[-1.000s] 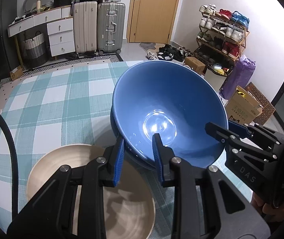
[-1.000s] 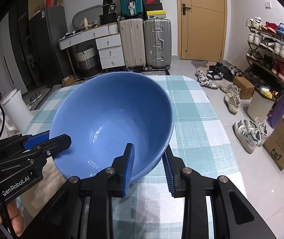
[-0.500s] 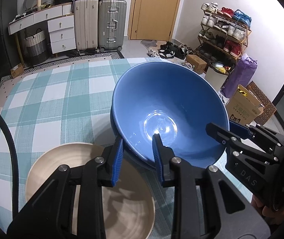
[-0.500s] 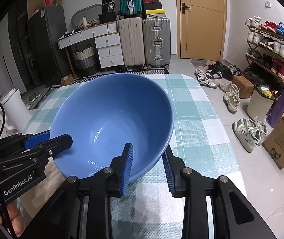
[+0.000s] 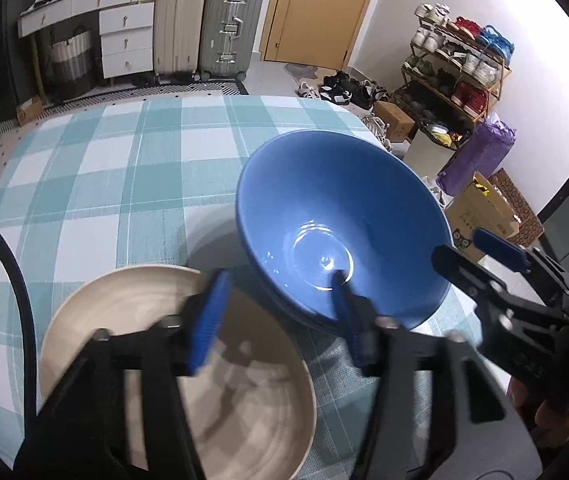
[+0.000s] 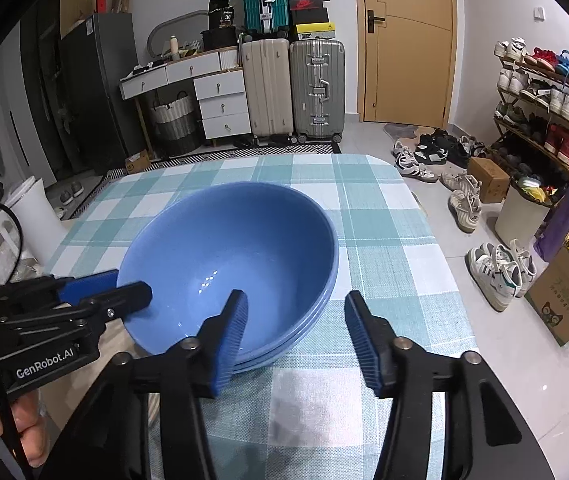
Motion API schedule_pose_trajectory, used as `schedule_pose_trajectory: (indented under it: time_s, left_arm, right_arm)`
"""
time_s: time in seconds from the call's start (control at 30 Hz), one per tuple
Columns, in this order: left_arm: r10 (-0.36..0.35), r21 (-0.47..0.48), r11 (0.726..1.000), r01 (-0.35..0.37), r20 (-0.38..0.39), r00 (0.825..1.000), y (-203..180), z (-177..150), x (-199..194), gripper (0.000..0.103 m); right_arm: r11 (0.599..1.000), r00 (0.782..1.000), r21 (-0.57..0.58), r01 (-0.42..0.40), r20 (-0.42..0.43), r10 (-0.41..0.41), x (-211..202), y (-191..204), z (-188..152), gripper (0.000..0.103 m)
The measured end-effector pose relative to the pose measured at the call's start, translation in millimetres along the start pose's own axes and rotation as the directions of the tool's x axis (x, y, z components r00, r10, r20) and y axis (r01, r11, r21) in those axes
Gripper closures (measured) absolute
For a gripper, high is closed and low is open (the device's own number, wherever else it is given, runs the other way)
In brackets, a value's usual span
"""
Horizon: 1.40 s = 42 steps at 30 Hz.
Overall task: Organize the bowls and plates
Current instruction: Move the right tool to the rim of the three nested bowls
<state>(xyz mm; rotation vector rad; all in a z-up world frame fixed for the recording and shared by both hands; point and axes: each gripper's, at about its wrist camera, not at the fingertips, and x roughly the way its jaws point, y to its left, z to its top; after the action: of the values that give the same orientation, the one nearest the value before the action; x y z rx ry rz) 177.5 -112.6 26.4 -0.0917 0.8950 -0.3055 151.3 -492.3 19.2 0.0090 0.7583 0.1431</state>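
A blue bowl (image 5: 344, 208) (image 6: 228, 248) sits nested on top of other blue bowls on the checked tablecloth. My left gripper (image 5: 278, 320) straddles its near rim; the jaws are opening and the pads stand off the rim. The right gripper (image 6: 296, 340) straddles the opposite rim, its jaws opening too, with one finger inside the bowl and one outside, not pressing. Each gripper shows in the other's view: the right gripper (image 5: 480, 252) and the left gripper (image 6: 104, 292). A beige plate (image 5: 124, 300) lies just left of the stack, under my left gripper.
The teal checked tablecloth (image 5: 124, 160) (image 6: 384, 240) stretches away behind the bowls. Its right edge drops to a floor with shoes (image 6: 496, 272) and a cardboard box (image 6: 564, 296). Suitcases (image 6: 316, 88) and drawers stand by the far wall. A hand (image 6: 24, 432) holds the left gripper.
Both grippers were shut on the blue bowl's rim and have spread their jaws and let it go. The bowl has settled lower onto the stack.
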Motion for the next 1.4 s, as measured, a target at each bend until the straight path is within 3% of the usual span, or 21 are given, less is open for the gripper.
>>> schedule_pose_trajectory:
  time_s: [0.07, 0.27, 0.3, 0.7, 1.4]
  left_arm:
    - [-0.005, -0.004, 1.000, 0.005, 0.018, 1.000, 3.5, 0.9, -4.6, 0.027]
    - [-0.029, -0.025, 0.999, 0.030, 0.053, 0.998, 13.1, 10.3, -20.0, 0.010]
    - [-0.029, -0.028, 0.999, 0.031, 0.062, 0.998, 14.4, 11.9, -22.6, 0.001]
    - [0.000, -0.080, 0.997, 0.005, 0.067, 0.998, 28.5, 19.5, -24.6, 0.001]
    - [-0.095, -0.217, 0.972, 0.088, -0.020, 0.995, 57.1, 24.4, 34.5, 0.001]
  right_arm:
    - [1.000, 1.000, 0.006, 0.000, 0.009, -0.001, -3.8, -2.3, 0.6, 0.016]
    - [1.000, 0.999, -0.009, 0.010, 0.037, -0.009, -18.9, -5.4, 9.8, 0.001]
    - [1.000, 0.999, -0.011, 0.000, 0.043, 0.000, -21.6, -6.1, 11.5, 0.001]
    - [0.994, 0.994, 0.054, -0.099, 0.057, 0.096, -25.2, -19.2, 18.3, 0.000]
    - [0.950, 0.974, 0.220, -0.220, 0.006, 0.225, 28.3, -51.2, 7.3, 0.001]
